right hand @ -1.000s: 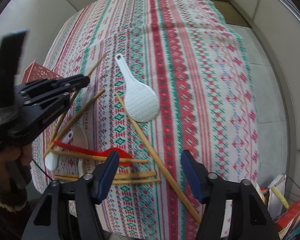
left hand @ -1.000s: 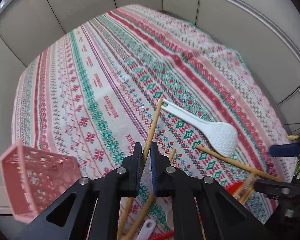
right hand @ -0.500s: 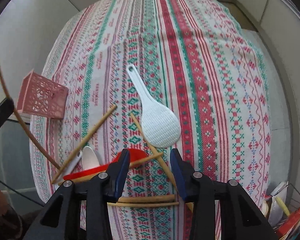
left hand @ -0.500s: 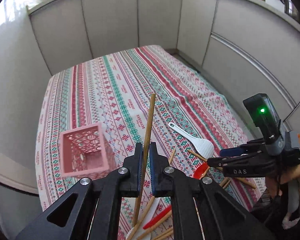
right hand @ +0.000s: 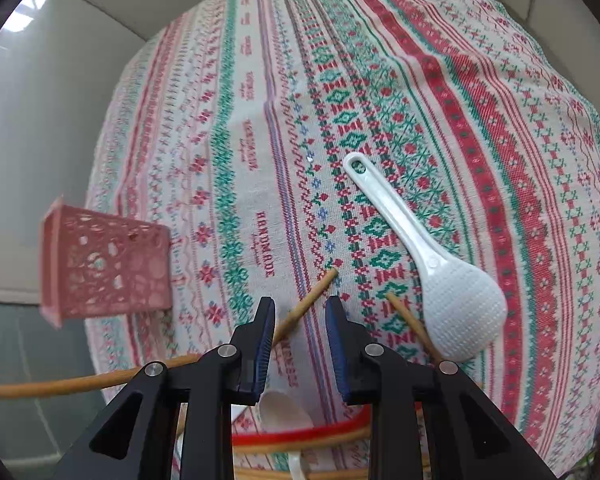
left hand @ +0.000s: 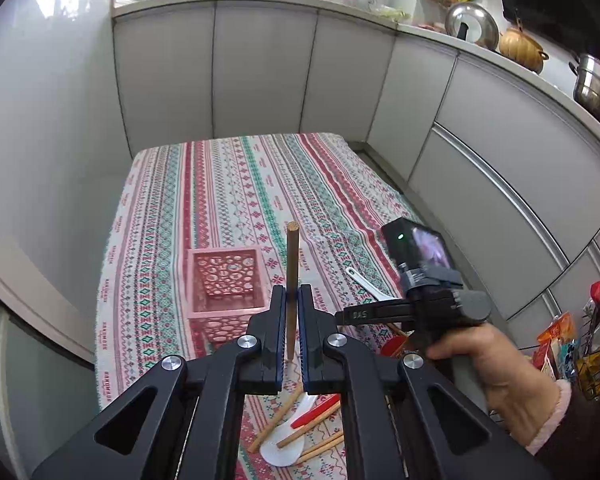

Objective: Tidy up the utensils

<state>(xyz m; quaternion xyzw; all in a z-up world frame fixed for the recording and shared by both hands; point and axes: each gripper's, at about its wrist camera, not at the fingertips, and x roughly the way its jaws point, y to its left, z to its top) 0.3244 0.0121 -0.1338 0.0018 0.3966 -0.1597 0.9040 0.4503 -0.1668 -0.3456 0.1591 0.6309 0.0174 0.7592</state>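
Left wrist view: left tool [left hand: 292, 304] is clamped narrow on one chopstick [left hand: 292, 276], held upright above the table [left hand: 220, 184], basket [left hand: 226, 280] just beyond and left of it. Basket looks empty through its open top, so judging from that nothing is sorted yet; this chopstick would be the first in. Right tool [right hand: 300, 316] points down at the pile, jaws closing, a second chopstick [right hand: 312, 296] lying slantwise between them; pads not yet pressing on it as far as I can tell. Still loose on the cloth: rice paddle [right hand: 432, 256] right of the right tool, another chopstick tip [right hand: 404, 312] touching the paddle's edge, red spoon [right hand: 300, 436] and white spoon [right hand: 284, 408] under the tool body, more chopsticks beneath, partly hidden. So most of the job is left: both sticks into the basket, then paddle, spoons, remaining sticks. Room: far half of the table is bare cloth, plenty of space to move. Basket sits near the left table edge, with a gap and wall beside it, so a push could slide it off. Pile is close to the near edge; some stick ends look to be at or over it, cannot tell. A hand [left hand: 496, 364] with the right tool is close to the left tool, so the two could bump on the way to the basket.
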